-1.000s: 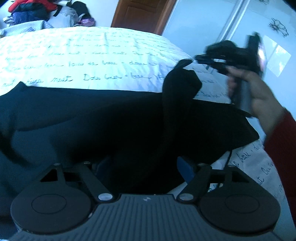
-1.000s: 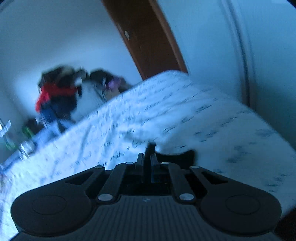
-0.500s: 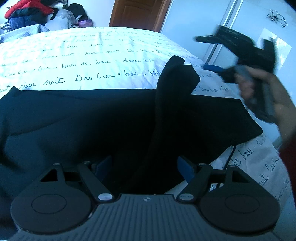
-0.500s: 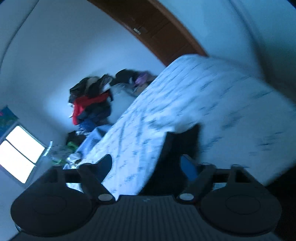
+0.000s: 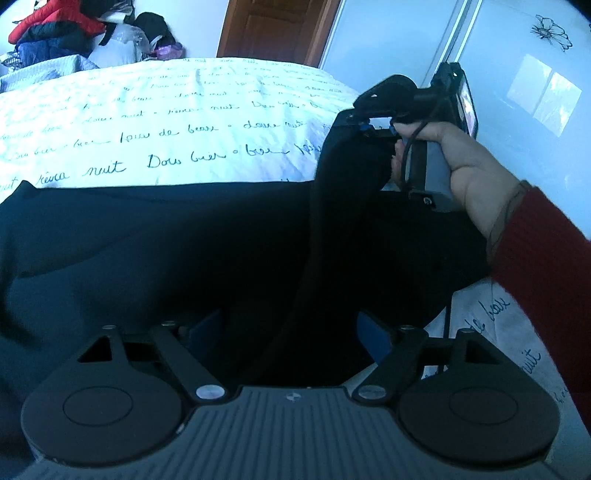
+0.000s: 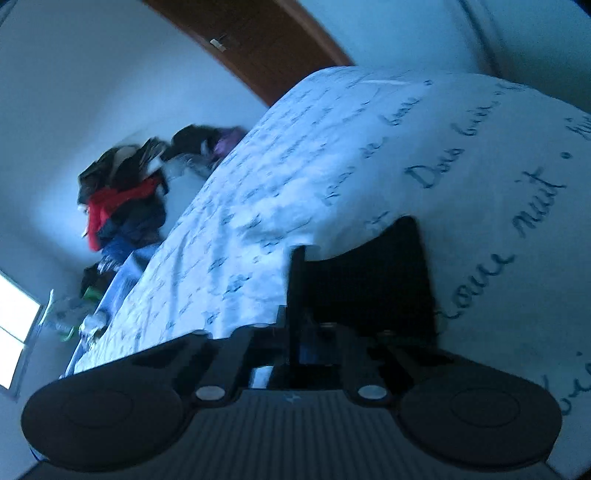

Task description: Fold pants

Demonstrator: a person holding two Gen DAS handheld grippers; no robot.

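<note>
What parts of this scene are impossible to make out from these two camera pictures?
- Dark pants: waist or leg end unclear; left view, shadow and frame edges.
- Left claw fingertips: left view, buried in the dark cloth.
- Clothes pile: right view, blurred.

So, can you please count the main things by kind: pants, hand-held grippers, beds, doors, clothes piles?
Pants: 1
Hand-held grippers, left and right: 2
Bed: 1
Door: 1
Clothes pile: 1
Total: 6
</note>
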